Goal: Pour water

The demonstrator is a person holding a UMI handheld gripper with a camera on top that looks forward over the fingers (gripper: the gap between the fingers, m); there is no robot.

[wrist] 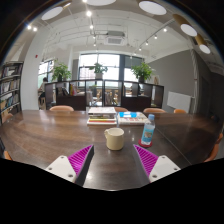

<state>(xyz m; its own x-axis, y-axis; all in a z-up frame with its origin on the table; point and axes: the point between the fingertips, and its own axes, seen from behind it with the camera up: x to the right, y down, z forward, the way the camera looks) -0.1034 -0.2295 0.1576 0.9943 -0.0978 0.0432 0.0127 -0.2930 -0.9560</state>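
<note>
A cream-white cup stands on the dark wooden table, just ahead of my fingers and about midway between them. A clear plastic water bottle with a blue label and cap stands upright to the right of the cup, a little farther back. My gripper is open and empty, with its purple pads wide apart above the table, short of both the cup and the bottle.
A stack of books and a blue-covered book lie beyond the cup. Chairs line the table's far edge. Shelves stand at the left, plants and windows at the back.
</note>
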